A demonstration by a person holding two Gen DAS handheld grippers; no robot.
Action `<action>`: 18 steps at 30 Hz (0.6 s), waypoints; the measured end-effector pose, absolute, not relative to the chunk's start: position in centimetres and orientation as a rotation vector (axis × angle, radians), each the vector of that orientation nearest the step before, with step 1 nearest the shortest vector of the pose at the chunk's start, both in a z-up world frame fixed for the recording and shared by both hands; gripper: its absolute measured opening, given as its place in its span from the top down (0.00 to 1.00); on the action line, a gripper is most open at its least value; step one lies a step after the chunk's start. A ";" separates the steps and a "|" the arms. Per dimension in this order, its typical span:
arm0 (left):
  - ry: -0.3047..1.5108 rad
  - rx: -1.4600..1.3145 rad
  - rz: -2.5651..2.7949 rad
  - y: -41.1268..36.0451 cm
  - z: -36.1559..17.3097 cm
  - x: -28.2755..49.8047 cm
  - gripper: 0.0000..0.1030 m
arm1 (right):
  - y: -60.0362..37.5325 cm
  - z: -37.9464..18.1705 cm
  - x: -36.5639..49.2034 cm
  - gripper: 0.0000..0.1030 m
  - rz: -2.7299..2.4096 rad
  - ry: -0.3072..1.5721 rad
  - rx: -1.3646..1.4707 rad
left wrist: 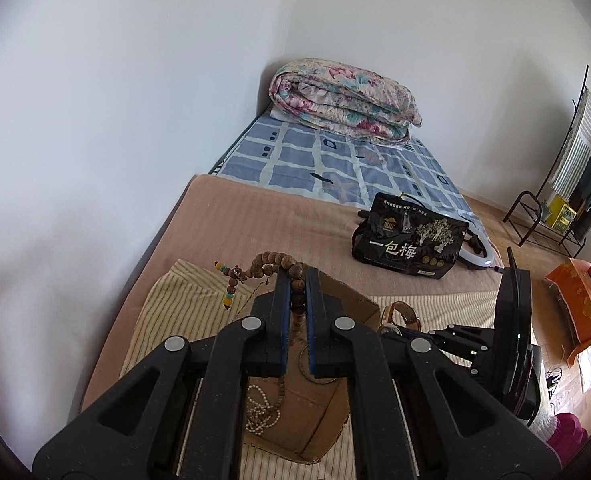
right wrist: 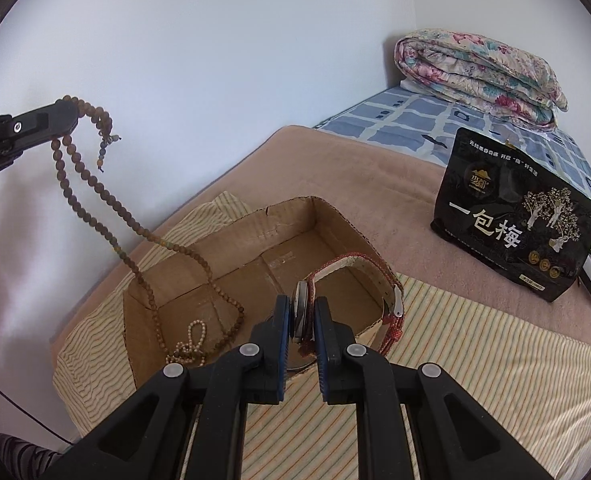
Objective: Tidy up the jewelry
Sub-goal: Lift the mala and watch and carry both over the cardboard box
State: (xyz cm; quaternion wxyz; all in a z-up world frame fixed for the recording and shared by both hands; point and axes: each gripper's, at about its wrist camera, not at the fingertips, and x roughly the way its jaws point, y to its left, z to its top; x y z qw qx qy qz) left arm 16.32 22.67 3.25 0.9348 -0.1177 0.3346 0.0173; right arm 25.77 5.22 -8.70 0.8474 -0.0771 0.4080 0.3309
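Note:
My left gripper [left wrist: 297, 280] is shut on a long brown wooden bead necklace [left wrist: 273, 265]. It holds the necklace high above an open cardboard box [right wrist: 295, 216], and the lower loop hangs down into the box [right wrist: 135, 236]. A small pearl strand [right wrist: 189, 346] lies on the box floor; it also shows in the left wrist view [left wrist: 261, 410]. My right gripper [right wrist: 301, 306] is shut on a wristwatch with a reddish strap [right wrist: 391, 308], held over the box's near right rim.
The box stands on a striped cloth [right wrist: 475, 340] over a pink blanket [right wrist: 355, 168] on a bed. A black snack bag [right wrist: 515, 220] and a ring light lie to the right. A folded floral quilt [right wrist: 475, 68] sits at the far end. A white wall runs along the left.

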 end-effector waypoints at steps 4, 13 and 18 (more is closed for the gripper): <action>0.730 -0.252 0.037 23.2 1.0 16.8 0.96 | 6.3 -9.7 26.8 0.91 0.701 0.877 -0.159; 0.807 -0.271 0.034 24.1 -2.9 17.5 0.96 | 8.1 -12.0 28.2 0.90 0.702 0.921 -0.168; 0.846 -0.280 0.023 24.3 -4.8 18.0 0.96 | 8.8 -12.9 28.3 0.90 0.709 0.937 -0.182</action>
